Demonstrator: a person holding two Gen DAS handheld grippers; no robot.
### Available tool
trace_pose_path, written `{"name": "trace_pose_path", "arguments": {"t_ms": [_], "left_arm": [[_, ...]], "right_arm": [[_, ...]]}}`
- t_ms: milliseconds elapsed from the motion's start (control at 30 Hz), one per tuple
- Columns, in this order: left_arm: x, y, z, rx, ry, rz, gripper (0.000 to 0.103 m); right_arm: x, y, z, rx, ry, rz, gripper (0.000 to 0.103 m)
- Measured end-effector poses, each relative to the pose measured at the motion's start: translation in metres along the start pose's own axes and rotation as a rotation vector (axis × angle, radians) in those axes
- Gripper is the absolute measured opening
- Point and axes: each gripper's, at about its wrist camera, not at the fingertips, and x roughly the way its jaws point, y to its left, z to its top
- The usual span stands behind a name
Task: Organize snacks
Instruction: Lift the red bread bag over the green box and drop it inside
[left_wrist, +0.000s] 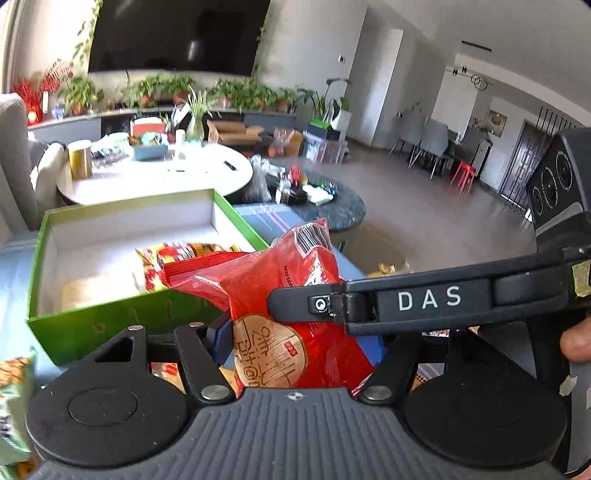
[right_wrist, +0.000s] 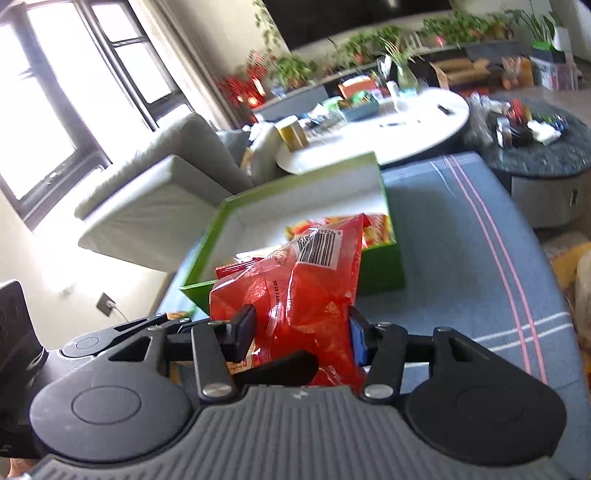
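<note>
- White letters "DAS" are showing on the black arm of the right gripper (left_wrist: 428, 299).
- A barcode label is sitting on the red snack bag (right_wrist: 317, 247); its digits are blurring.
- Brown script is running across the bag's round tan patch, unreadable.

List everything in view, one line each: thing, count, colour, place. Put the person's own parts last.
red snack bag: one, red with a barcode label, in front of the green box, between the jaws of both grippers.
green box: one, green outside, white inside, open, on the blue cloth.
snack packets: several, red and yellow, inside the green box.
blue cloth: one, blue with pink and white stripes, covering the surface under the box.
white table: one, white, beyond the box, cluttered.
gold canister: one, gold, on the white table.
sofa: one, pale grey, left of the box.
television: one, black, on the far wall.
left gripper: one, black, closed on the red snack bag.
right gripper: one, black, closed on the same bag.
</note>
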Motion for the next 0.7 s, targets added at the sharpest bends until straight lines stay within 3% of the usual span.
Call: {"name": "trace_pose_path", "arguments": {"t_ms": [367,700], "left_arm": [[-0.042,0.006,0.014,0.062,-0.073,0.075,0.063],[-0.050,0.031,0.035,0.086,-0.123,0.144,0.063]], "right_arm": [[-0.004,0.032,0.012,-0.011,-0.051,0.086,0.057],[0.012,0.055,0.035,-0.035,-0.091,0.141,0.058]]}}
